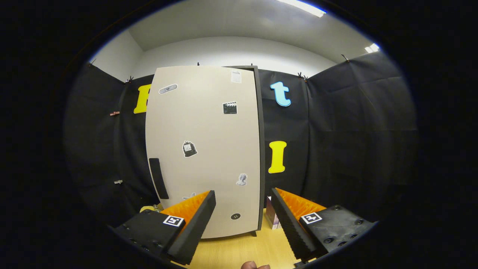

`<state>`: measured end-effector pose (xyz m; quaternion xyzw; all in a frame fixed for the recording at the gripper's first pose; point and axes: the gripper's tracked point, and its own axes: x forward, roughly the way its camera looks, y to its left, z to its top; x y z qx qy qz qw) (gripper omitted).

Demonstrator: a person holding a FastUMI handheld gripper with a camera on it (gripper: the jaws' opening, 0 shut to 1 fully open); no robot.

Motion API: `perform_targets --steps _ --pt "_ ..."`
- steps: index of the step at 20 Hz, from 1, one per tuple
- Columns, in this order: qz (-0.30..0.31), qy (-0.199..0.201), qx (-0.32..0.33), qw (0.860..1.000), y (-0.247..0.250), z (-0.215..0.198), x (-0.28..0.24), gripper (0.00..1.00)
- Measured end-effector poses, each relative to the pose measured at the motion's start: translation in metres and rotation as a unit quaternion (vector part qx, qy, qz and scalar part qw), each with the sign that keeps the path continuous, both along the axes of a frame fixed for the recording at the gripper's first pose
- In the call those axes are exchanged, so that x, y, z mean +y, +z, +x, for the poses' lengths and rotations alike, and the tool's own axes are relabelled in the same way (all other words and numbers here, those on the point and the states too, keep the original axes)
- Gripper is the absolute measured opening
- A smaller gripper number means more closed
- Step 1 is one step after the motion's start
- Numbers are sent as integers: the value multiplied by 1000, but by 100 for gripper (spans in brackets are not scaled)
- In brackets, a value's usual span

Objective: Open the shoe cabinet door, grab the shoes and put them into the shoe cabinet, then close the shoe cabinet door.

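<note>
- Nearest, over the wooden tabletop (239, 248), the gripper (242, 209) is spread apart and empty.
- Just beyond stands the shoe cabinet (203, 149) — door shut, dark handle (158, 178) near its left edge.
- Risk: fingers slipping off that slim handle — door stays closed.

The gripper (243, 209) has two wedge-shaped fingers with finely ribbed inner faces, each growing out of a blocky moulded housing. On top of each housing, at about 7 and 5 o'clock, sits a small square black-and-white marker tag, and round recessed screws dot the housings' outer faces. At 6 o'clock a small rounded tip, perhaps the person's fingertip (255, 265), peeks in, too cropped to tell.
</note>
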<state>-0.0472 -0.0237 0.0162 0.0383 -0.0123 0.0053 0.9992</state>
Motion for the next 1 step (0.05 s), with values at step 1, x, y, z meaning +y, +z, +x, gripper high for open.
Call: perform_targets --steps 1 --pt "0 1 1 1000 -1 -1 -1 97"
